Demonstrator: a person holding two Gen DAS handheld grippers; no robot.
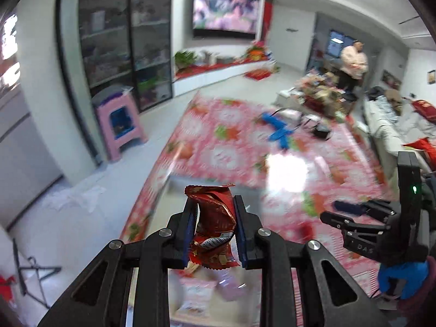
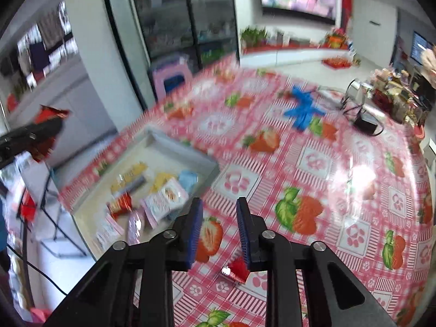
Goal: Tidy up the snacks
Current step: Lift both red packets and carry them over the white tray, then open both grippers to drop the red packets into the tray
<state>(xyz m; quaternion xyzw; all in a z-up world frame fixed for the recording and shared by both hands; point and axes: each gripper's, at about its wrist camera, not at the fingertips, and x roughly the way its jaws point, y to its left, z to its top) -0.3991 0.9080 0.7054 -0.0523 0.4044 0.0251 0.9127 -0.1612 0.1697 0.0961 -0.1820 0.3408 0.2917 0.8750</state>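
The left gripper (image 1: 214, 229) fingers pinch a crumpled red snack packet (image 1: 215, 218), held above the tray (image 2: 177, 147) of snacks at the tabletop (image 2: 327, 190) left edge. The right gripper (image 2: 219, 231) fingers stand apart, empty, above a small red wrapper (image 2: 237, 269) lying on the tabletop.

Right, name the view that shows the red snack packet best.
Left wrist view: the red snack packet sits sharp and central, pinched in the left gripper. The right wrist view shows it only as a blurred red corner at the left edge.
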